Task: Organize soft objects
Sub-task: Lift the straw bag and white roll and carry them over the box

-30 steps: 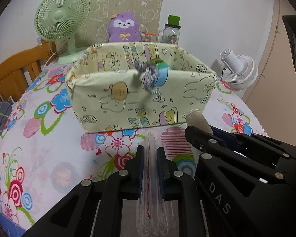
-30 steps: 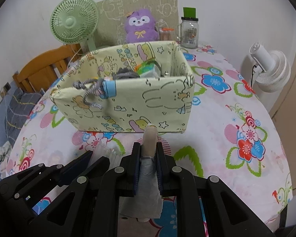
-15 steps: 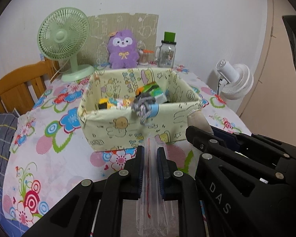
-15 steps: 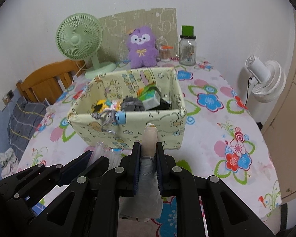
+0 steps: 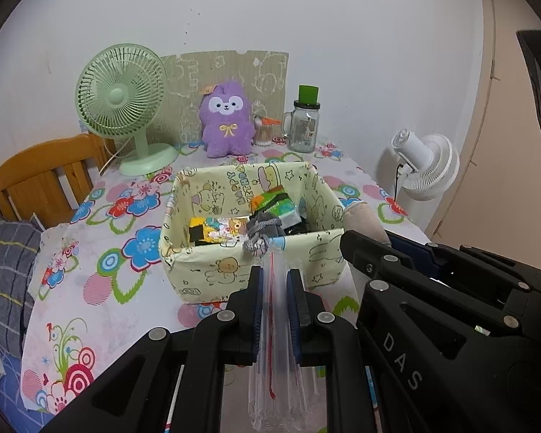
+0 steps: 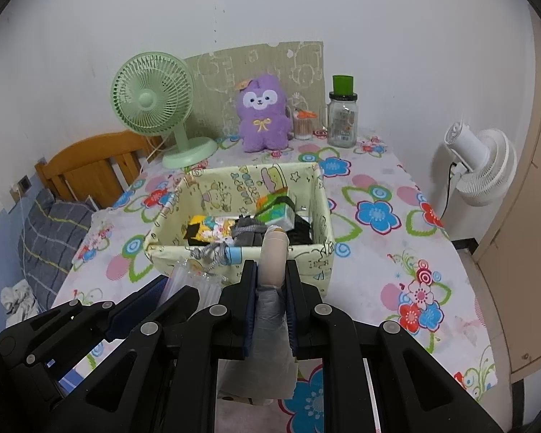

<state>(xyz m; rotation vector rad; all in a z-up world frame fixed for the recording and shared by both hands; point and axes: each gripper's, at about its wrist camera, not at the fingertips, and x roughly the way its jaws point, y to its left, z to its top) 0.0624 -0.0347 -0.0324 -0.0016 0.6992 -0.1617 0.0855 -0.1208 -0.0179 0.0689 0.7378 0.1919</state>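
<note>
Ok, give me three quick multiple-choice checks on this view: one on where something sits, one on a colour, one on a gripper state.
1. Where does the purple plush sit?
A. Inside the fabric box
B. Behind the fabric box, by the wall
C. On the chair

2. What colour is the desk fan beside the plush?
A. Pale green
B. Red
C. Black

3. What is the left gripper doing?
A. Open, empty
B. Shut on a clear plastic bag
C. Shut on the plush

Answers: B, the plush stands on the table beyond the box; A, its grille and base are green; B, the bag is pinched between the pads.
</note>
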